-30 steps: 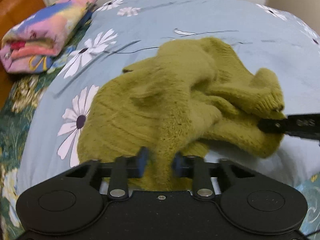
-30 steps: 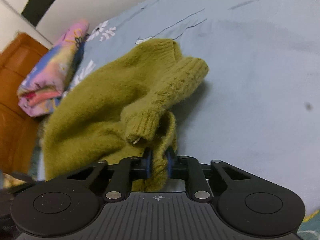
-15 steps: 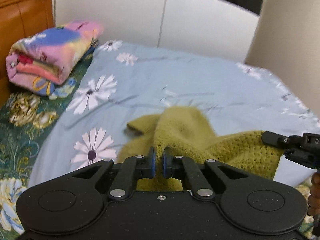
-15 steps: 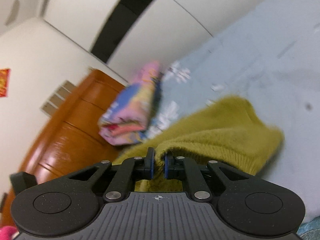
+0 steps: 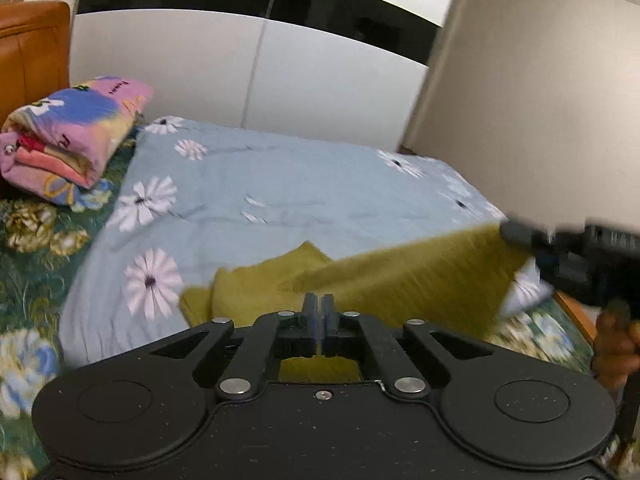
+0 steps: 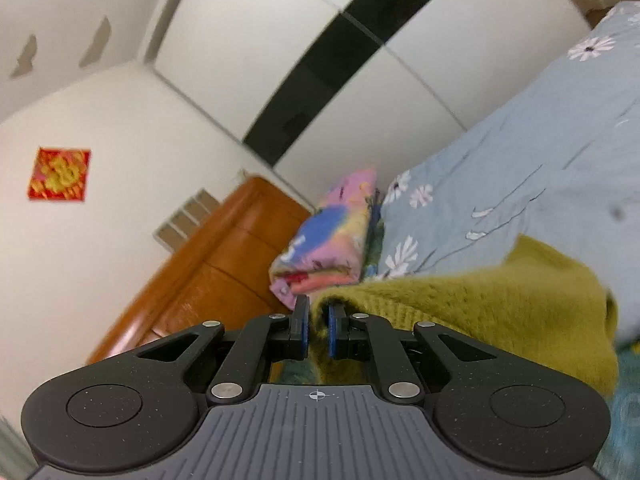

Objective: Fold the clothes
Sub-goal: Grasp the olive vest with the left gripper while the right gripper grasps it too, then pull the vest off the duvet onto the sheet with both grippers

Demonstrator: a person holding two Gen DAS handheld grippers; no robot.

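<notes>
An olive-green knitted sweater point(image 5: 400, 280) is lifted and stretched above the blue flowered bed cover point(image 5: 280, 184). My left gripper point(image 5: 318, 310) is shut on one edge of it. My right gripper point(image 6: 318, 330) is shut on another edge of the sweater point(image 6: 500, 304), which hangs to the right of the fingers. In the left wrist view the right gripper point(image 5: 520, 236) shows at the far right, holding the sweater's raised edge. A lower part of the sweater still lies on the cover.
A folded pink and blue quilt point(image 5: 68, 136) lies at the head of the bed by the orange-brown headboard point(image 5: 32, 60). A white and black wardrobe point(image 5: 256, 52) stands behind the bed. A green flowered sheet point(image 5: 36, 240) borders the cover at left.
Both grippers have risen and pulled apart with the sweater, lifting it off the bed from a crumpled heap into a stretched span. Both views now tilt up toward the wardrobe and walls.
</notes>
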